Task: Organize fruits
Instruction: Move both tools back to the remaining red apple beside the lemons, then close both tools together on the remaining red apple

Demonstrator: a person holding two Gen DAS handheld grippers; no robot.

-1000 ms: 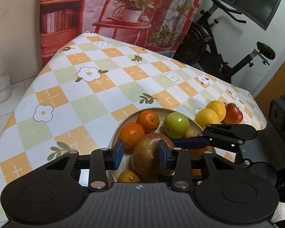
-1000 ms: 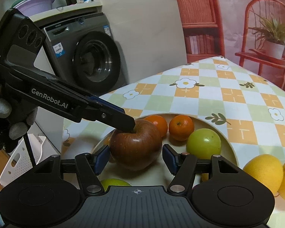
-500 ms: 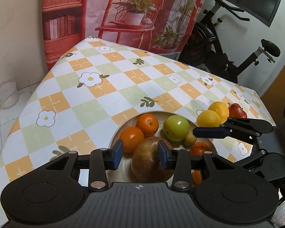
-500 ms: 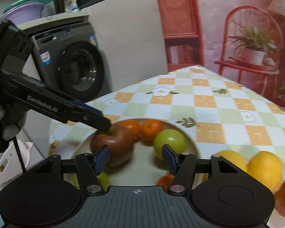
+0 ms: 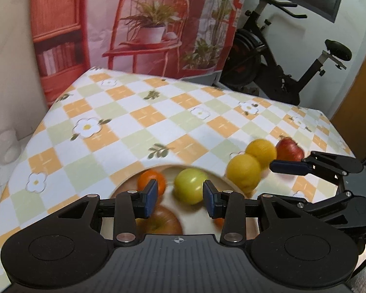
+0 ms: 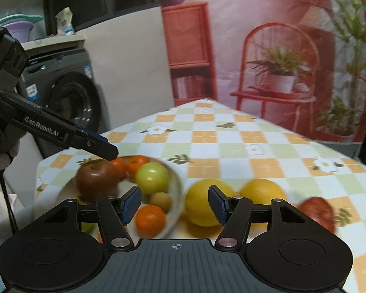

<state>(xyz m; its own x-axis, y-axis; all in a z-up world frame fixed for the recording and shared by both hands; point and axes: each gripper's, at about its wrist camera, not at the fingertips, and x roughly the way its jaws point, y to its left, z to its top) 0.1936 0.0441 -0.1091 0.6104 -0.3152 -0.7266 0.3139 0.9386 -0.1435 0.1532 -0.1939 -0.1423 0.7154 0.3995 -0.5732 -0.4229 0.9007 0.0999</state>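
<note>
A beige bowl (image 6: 177,190) on the checked tablecloth holds a large red-brown apple (image 6: 96,179), a green apple (image 6: 152,178), several oranges (image 6: 150,219) and a small kiwi (image 6: 161,200). My left gripper (image 5: 180,199) is open and empty above the bowl, with the big apple (image 5: 162,222) below it and the green apple (image 5: 191,188) ahead. My right gripper (image 6: 174,205) is open and empty, over the bowl's right rim. Two yellow lemons (image 6: 206,205) and a red apple (image 6: 317,212) lie on the cloth to the right of the bowl.
The table (image 5: 158,122) stretches back to a printed backdrop. An exercise bike (image 5: 280,68) stands behind the far right corner. A washing machine (image 6: 68,97) stands to the left. The left gripper's arm (image 6: 61,131) reaches across above the bowl.
My left gripper has opened, let go of the big apple in the bowl and lifted back. My right gripper has swung right, from the big apple toward the lemons.
</note>
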